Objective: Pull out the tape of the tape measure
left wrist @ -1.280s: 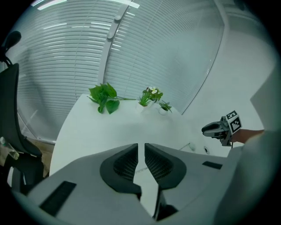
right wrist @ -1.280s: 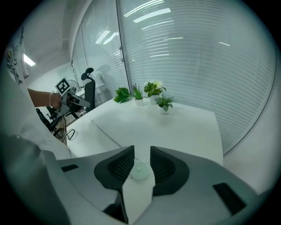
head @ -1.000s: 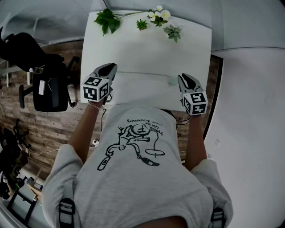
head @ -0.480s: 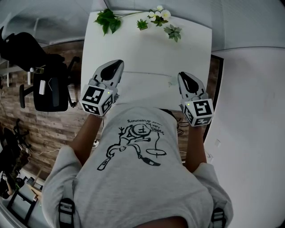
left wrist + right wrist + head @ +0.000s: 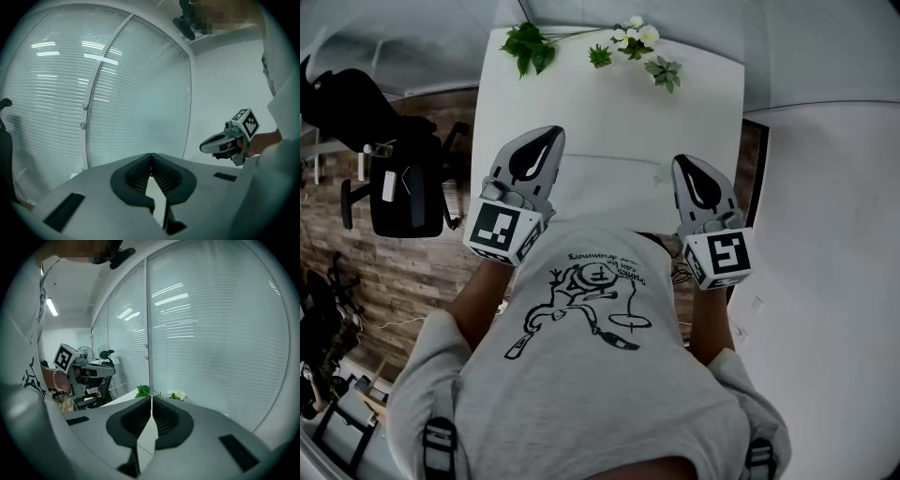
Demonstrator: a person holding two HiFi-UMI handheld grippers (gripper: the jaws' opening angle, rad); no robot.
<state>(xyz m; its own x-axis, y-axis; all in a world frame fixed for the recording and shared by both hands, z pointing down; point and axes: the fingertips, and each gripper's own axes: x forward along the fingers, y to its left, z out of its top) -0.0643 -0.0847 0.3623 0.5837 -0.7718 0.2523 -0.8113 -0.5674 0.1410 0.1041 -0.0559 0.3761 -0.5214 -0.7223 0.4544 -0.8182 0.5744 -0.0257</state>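
Both clenched, empty: left claw (image 5: 551,132), right claw (image 5: 680,161) (just closing); ribbed dark pads (image 5: 163,176); smooth white table (image 5: 609,103).

The white table (image 5: 609,103) lies open across its middle; plant sprigs (image 5: 525,42) crowd twelve o'clock, an office chair (image 5: 403,187) stands at nine.

table (image 5: 609,103) white | leaves (image 5: 525,44) green | flowers (image 5: 637,33) white | shirt (image 5: 591,384) grey, black drawing | chair (image 5: 398,192) black | left gripper (image 5: 547,133) grey, black-white markers

- Office, by the look of it.
- White desk (image 5: 609,103), small plants (image 5: 525,42) along its far edge.
- Black office chair (image 5: 403,187) on a wood-pattern floor (image 5: 403,272).
- Glass walls with slatted blinds (image 5: 220,333); ceiling strip light (image 5: 51,307).
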